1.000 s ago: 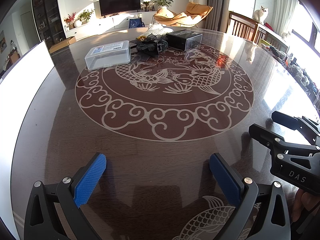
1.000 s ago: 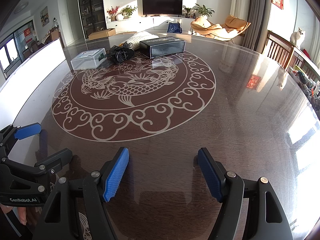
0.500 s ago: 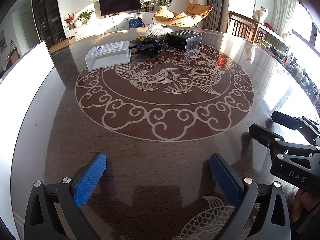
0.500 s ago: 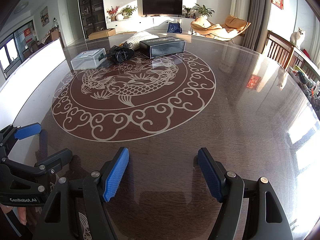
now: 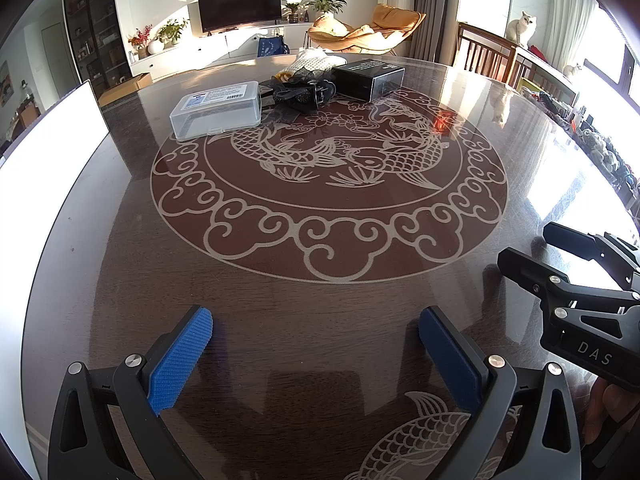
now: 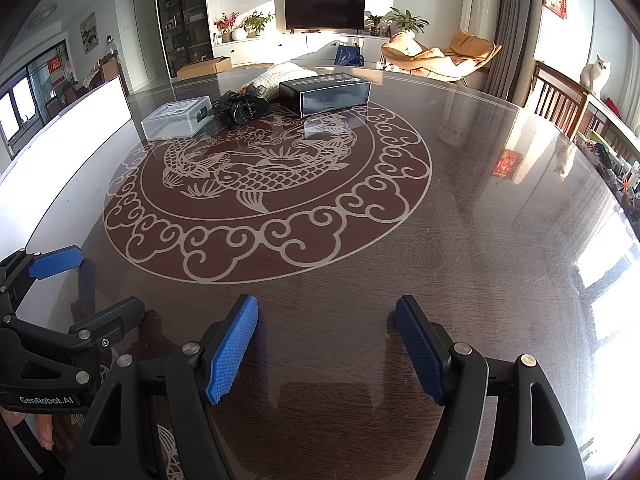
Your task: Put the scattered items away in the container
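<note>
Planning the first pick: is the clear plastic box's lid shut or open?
Shut. The clear plastic box shows its labelled lid lying flat on the base in both views, with no raised edge visible.

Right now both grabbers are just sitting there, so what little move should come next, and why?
Probably reach the left hand-held gripper forward toward the black bundle at the table's far side. Both it and the right hand-held gripper are open and hold nothing, while the bundle, the clear plastic box and the black box all lie well beyond them.
</note>
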Available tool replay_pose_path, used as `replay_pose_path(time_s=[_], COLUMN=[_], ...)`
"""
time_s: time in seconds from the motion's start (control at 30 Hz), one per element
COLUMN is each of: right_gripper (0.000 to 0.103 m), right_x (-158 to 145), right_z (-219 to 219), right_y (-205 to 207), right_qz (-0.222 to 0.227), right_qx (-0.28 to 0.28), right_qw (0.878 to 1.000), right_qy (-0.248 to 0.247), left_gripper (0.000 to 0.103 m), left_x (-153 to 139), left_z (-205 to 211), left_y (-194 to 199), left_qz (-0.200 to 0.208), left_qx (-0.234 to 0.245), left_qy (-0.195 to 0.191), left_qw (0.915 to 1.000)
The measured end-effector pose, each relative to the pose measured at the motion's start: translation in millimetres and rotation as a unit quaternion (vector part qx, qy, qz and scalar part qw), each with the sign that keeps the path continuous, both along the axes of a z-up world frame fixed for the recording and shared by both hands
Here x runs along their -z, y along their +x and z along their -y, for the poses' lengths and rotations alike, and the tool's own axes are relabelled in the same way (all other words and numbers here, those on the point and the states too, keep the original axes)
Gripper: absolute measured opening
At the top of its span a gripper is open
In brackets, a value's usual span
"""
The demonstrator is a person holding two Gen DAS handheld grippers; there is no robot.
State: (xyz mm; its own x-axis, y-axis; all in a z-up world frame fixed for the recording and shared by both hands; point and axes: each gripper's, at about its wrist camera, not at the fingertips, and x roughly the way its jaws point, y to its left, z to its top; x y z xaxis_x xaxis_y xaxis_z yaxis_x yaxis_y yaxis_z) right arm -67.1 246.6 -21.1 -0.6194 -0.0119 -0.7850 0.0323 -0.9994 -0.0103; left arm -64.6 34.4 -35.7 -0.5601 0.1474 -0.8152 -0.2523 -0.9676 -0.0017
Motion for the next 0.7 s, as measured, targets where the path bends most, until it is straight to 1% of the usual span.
replay_pose_path(time_s=[0.47, 0.53, 0.63, 0.7], right_gripper=[0.072, 0.074, 0.076, 0.076], right_x=[0, 0, 0, 0], right_z=[0, 0, -3, -7], right_y=[0, -1, -9, -25], right_qz=[0.000, 0.002, 0.009, 0.014], right_qx=[0.000, 0.001, -0.003, -0.015], right_qw=[1.000, 1.000, 1.000, 1.000], right_qy=[-0.001, -0.003, -0.004, -0.001], left_gripper=[0.103, 0.103, 0.103, 0.103], left_x=[-1, -2, -2, -2], left_z=[1, 1, 2, 2], left_y=[0, 0, 1, 1], left_qz=[0.002, 0.002, 0.002, 0.001], left_qx=[0.005, 0.008, 0.009, 0.008], left_qy=[0.001, 0.001, 0.001, 0.001], left_qw=[1.0000, 1.0000, 1.0000, 1.0000])
